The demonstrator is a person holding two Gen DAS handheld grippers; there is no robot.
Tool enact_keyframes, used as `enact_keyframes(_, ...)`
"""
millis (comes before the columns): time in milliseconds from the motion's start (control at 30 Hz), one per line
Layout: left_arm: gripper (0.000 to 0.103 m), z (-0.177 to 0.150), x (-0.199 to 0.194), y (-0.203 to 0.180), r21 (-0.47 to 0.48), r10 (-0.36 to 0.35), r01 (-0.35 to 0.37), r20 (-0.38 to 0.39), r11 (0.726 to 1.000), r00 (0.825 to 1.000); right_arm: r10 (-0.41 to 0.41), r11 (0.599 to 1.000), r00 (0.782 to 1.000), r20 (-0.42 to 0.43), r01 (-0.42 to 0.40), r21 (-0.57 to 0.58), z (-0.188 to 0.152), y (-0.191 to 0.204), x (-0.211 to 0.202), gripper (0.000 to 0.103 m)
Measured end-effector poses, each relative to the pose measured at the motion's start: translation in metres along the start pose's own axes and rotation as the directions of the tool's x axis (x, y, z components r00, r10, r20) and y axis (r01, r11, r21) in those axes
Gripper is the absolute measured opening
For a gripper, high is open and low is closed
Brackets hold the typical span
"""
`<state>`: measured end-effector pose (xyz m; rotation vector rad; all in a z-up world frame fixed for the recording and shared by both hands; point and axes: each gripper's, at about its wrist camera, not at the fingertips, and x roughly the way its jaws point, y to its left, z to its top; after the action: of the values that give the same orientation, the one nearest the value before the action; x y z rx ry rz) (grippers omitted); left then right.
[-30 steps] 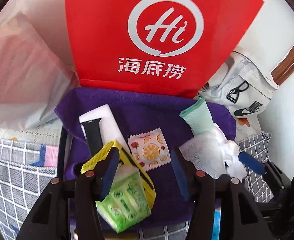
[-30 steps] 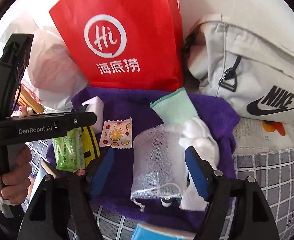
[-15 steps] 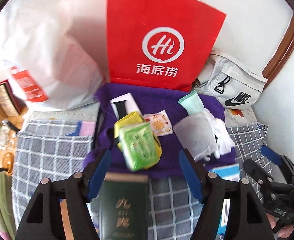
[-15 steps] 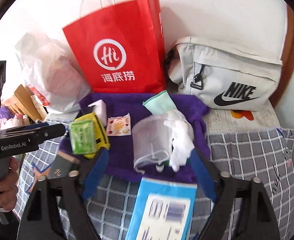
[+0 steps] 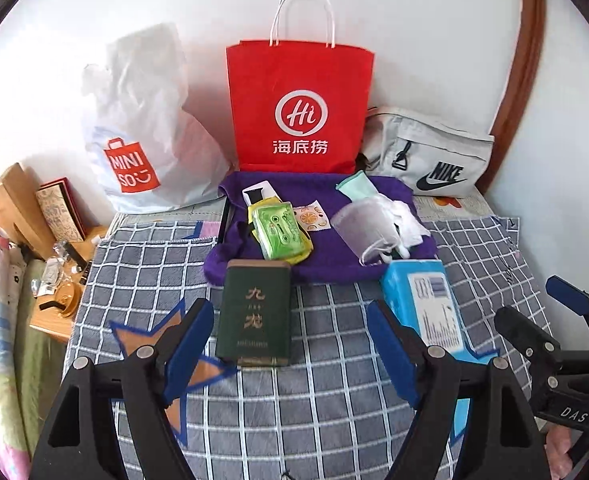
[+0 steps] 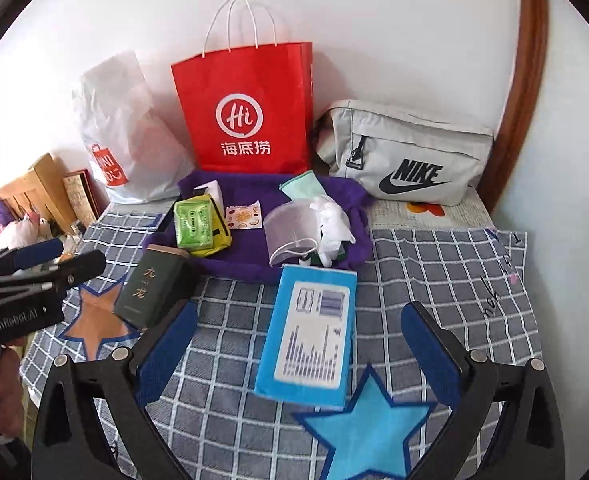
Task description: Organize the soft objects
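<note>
Both the left gripper (image 5: pixel 290 344) and the right gripper (image 6: pixel 298 344) hang released above the checked cloth (image 5: pixel 334 400), jaws opening with nothing between them. The green tissue pack (image 5: pixel 280 232), mesh pouch (image 5: pixel 360 228) and white glove (image 5: pixel 404 216) lie on the purple towel (image 5: pixel 330 260).

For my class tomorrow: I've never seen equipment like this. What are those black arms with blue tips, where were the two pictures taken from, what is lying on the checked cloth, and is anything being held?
No robot here: a person holds a two-finger tool in each hand. Each picture comes from a camera on one tool, looking along its blue-padded fingers. The left tool and right tool are both opening, with nothing between their fingers.

On the checked cloth lie a dark green box and a blue packet. Behind them a purple towel carries a green tissue pack, a fruit-print sachet, a mesh pouch and white gloves. At the wall stand a red paper bag, a white plastic bag and a grey Nike bag.
</note>
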<state>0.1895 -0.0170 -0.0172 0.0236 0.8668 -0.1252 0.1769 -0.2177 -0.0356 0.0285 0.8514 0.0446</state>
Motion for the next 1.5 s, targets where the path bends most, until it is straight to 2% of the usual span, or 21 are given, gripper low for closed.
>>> enact_keyframes(100, 0.078, -0.018, -0.025, -0.005, 0.007, 0.011, -0.011, 0.029, 1.000, 1.000, 0.030, 0.999, 0.999, 0.015, -0.031, 0.015, -0.016, 0.000, -0.022, 0.101)
enact_keyframes(200, 0.078, -0.037, -0.050, -0.008, -0.012, 0.019, -0.019, 0.063, 1.000, 0.998, 0.028, 0.999, 0.997, 0.068, -0.029, 0.013, -0.034, 0.002, -0.048, 0.101)
enact_keyframes(300, 0.078, -0.053, -0.069, -0.010, -0.028, 0.018, -0.016, 0.087, 0.999, 0.996, 0.060, 0.998, 0.993, 0.101, -0.063, 0.025, -0.049, 0.000, -0.070, 0.101)
enact_keyframes(367, 0.078, -0.063, -0.078, -0.012, -0.037, 0.015, -0.011, 0.101, 0.999, 0.995, 0.041, 0.999, 0.991, 0.125, -0.044, 0.020, -0.059, 0.000, -0.084, 0.102)
enact_keyframes(467, 0.084, -0.078, -0.092, -0.014, -0.049, 0.000, 0.005, 0.112, 0.999, 0.994, 0.019, 1.000, 0.990, 0.139, -0.020, 0.008, -0.074, 0.000, -0.103, 0.103)
enact_keyframes(733, 0.085, -0.106, -0.125, -0.021, -0.055, 0.016, -0.008, 0.139, 0.998, 0.990, 0.007, 0.999, 0.986, 0.165, -0.014, 0.043, -0.104, -0.005, -0.141, 0.103)
enact_keyframes(1100, 0.087, -0.116, -0.145, -0.025, -0.055, 0.019, -0.010, 0.172, 0.998, 0.985, -0.009, 0.999, 0.980, 0.198, 0.002, 0.035, -0.118, -0.005, -0.163, 0.103)
enact_keyframes(1500, 0.087, -0.121, -0.148, -0.029, -0.050, 0.020, -0.012, 0.162, 0.999, 0.987, -0.001, 0.999, 0.977, 0.214, -0.008, 0.043, -0.126, -0.007, -0.176, 0.103)
